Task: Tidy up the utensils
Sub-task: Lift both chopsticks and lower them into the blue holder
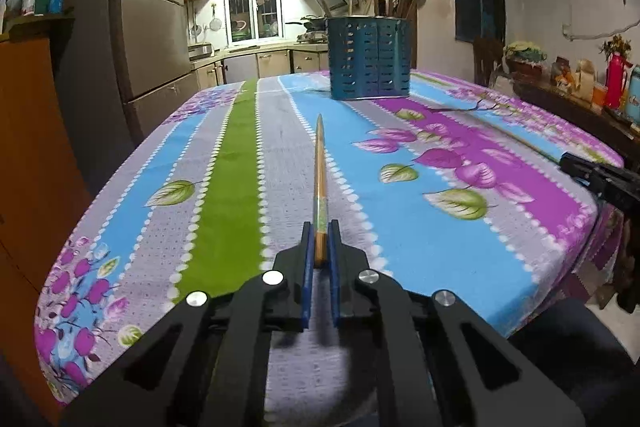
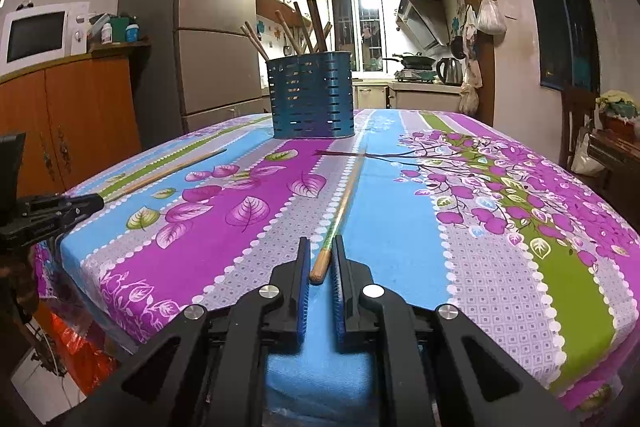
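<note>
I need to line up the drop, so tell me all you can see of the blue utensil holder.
The blue utensil holder is a perforated tub, metal by its look, with rows of short slots around its wall. It stands upright on the floral tablecloth at the far side of the table. Several brown, wooden-looking handles stick out of its open top, leaning apart. Neither gripper touches it; both chopsticks lie nearer the camera.
</note>
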`<state>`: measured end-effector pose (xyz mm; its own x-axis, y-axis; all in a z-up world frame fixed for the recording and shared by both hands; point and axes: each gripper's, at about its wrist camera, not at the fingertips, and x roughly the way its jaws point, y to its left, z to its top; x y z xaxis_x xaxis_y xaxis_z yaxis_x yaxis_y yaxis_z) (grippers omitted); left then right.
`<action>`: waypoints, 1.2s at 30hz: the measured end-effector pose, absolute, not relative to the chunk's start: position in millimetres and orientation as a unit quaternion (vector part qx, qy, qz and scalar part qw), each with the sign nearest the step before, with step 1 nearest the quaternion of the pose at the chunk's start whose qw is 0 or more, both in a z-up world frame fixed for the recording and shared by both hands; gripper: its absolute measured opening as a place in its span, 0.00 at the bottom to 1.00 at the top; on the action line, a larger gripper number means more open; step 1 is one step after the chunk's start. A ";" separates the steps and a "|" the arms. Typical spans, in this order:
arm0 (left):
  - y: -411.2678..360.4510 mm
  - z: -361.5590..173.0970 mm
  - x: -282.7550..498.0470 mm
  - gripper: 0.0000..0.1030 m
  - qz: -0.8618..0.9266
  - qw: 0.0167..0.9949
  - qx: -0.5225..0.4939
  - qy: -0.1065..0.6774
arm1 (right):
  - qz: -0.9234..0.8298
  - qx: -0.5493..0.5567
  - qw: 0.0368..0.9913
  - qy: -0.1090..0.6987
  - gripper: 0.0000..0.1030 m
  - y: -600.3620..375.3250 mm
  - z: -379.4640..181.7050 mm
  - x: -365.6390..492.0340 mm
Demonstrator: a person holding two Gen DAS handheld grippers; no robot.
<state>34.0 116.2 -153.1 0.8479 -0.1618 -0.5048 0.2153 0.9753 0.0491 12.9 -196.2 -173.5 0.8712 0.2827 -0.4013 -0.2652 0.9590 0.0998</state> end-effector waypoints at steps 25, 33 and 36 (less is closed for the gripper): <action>63.0 0.5 54.9 0.05 -0.158 0.981 0.082 0.073 | 0.166 -0.031 0.977 0.133 0.07 -215.7 -29.9 -3.4; 46.7 49.4 95.5 0.05 -0.177 0.980 0.072 0.058 | 0.196 -0.033 0.971 0.132 0.07 -221.4 45.5 48.7; 42.5 57.5 107.8 0.05 -0.175 0.981 0.065 0.056 | 0.206 -0.018 0.967 0.152 0.07 -220.8 58.9 75.9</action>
